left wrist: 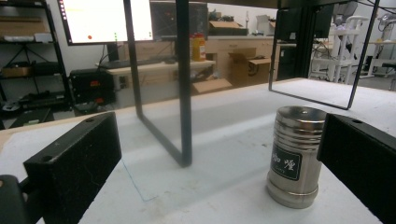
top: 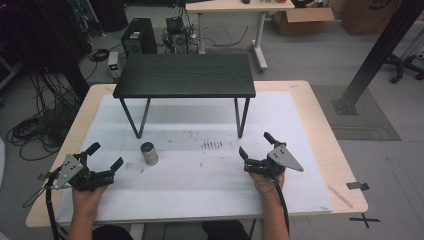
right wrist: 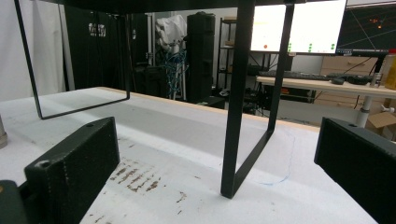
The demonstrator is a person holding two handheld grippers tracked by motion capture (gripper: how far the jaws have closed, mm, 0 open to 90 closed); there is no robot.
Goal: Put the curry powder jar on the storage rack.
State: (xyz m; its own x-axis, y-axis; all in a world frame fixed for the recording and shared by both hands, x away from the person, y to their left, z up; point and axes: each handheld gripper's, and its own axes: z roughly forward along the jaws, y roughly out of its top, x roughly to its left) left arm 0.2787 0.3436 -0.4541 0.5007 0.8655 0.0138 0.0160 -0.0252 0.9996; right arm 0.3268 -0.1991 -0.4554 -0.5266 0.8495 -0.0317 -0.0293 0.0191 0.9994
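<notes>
Both tools rest spread on the bench, nothing between their jaws.

The left tool (top: 102, 161) has its jaws wide apart. The steel canister (top: 148, 153) stands upright just ahead of it, near its right jaw, probably placed for an easy grasp. The right tool (top: 257, 144) is also spread and faces a leg of the small black table (top: 185, 75), well apart from the canister.

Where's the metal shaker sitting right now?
In the high view the metal shaker stands upright on the white mat, just in front of the small black table's left legs, nearer the left gripper.
</notes>
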